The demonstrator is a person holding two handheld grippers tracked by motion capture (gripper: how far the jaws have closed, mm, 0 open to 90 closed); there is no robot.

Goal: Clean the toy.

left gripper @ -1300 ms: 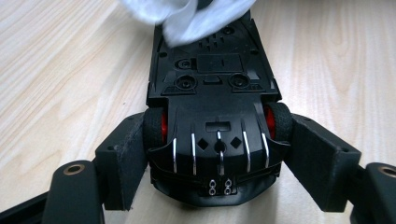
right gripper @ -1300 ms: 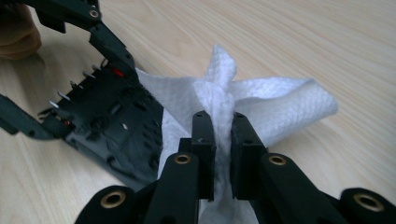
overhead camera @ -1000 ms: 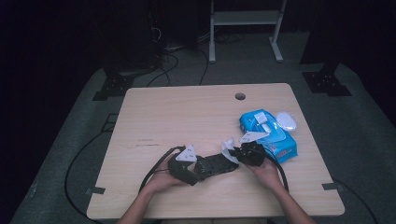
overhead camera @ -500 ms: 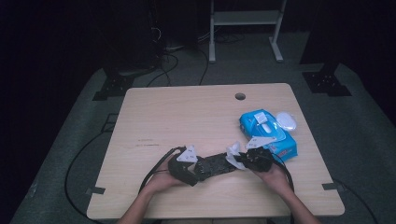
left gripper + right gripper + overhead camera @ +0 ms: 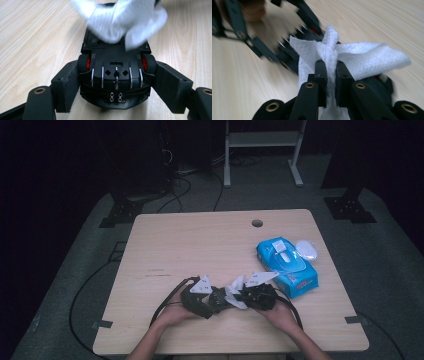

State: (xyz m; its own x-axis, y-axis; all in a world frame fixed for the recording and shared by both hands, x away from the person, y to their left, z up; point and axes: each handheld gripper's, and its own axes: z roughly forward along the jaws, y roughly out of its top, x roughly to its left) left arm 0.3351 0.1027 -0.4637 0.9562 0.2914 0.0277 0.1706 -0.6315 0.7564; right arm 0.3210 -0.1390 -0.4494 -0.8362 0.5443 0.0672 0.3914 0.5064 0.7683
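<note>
Wiping the toy car with a white wipe

My left gripper [image 5: 116,82] clamps the black toy car [image 5: 116,72] by its 2 sides on the desk [image 5: 200,240], underside toward me. My right gripper [image 5: 329,75], nearly closed, pinches the white wipe [image 5: 352,60] and lays it on the car's far end.

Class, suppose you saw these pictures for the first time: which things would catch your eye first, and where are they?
First, near the table's front edge, the left gripper clamps a black toy car with red wheel hubs by its sides, while the right gripper pinches a white wipe and holds it against the car. Next, a bright blue pack of wipes lies at the right of the wooden table, with a white oval object beside it.
</note>
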